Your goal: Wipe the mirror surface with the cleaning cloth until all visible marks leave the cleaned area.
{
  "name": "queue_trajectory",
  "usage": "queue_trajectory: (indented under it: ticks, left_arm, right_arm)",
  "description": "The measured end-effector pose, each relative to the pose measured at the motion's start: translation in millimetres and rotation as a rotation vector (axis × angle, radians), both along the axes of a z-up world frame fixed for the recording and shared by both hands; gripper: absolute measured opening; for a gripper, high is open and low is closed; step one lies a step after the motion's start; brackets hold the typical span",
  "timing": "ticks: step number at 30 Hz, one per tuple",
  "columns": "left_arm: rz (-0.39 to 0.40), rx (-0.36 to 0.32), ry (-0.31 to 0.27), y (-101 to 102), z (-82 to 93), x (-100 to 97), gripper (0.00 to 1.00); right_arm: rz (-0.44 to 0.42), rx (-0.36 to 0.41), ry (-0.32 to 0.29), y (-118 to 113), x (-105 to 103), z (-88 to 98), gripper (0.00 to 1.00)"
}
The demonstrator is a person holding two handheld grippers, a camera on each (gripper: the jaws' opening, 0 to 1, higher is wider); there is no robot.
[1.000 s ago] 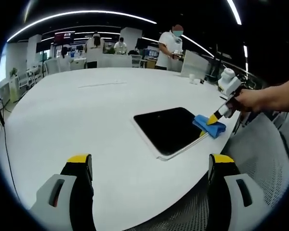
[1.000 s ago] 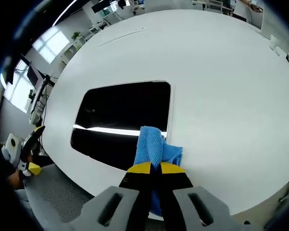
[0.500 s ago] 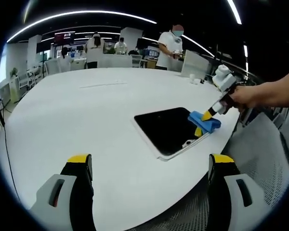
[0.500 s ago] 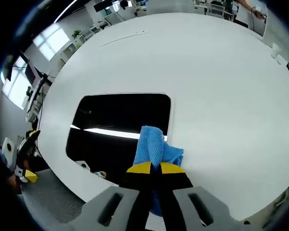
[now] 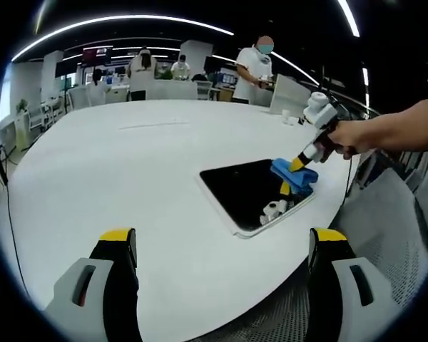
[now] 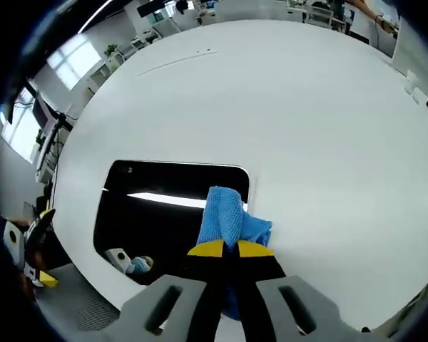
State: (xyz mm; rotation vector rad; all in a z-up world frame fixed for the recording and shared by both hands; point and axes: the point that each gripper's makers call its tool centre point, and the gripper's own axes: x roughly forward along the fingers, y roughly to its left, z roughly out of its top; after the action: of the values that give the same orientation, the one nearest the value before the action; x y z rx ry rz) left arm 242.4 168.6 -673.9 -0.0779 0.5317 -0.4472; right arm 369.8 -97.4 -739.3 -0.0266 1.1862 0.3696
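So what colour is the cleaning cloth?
Blue; the cleaning cloth shows best in the right gripper view.

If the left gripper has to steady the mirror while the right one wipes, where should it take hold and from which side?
Best on the mirror's near long edge, at the corner away from the blue cloth. It lies flat on the white table, so pinching looks hard; probably press down from above with the left gripper. The right gripper holds the cloth.

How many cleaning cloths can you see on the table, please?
1. The blue cloth is pinched in the right claw at the mirror's edge; no other shows.
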Motion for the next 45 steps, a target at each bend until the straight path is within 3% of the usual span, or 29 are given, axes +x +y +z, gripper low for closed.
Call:
queue_trajectory:
  ticks: [22,27,30,45]
  left_arm:
    - [0.003,-0.002,-0.01,-2,1.2,1.4,0.99]
    - [-0.046,0.018,-0.001,-10,-2.0,-0.9,0.99]
    - [0.012,-0.001,-0.004,0,-0.7,2.5,0.99]
    - [0.012,-0.003,-0.017,0,1.3,2.6,0.99]
  right_arm:
    - [0.012,-0.023,-0.018,4,41,-1.2,0.0]
    - [0.002,-0.009,-0.024,3,43,-1.2,0.0]
    - [0.003,-0.01,-0.023,3,44,-2.1,0.0]
    - [0.006,0.001,-0.024,3,41,0.6,0.0]
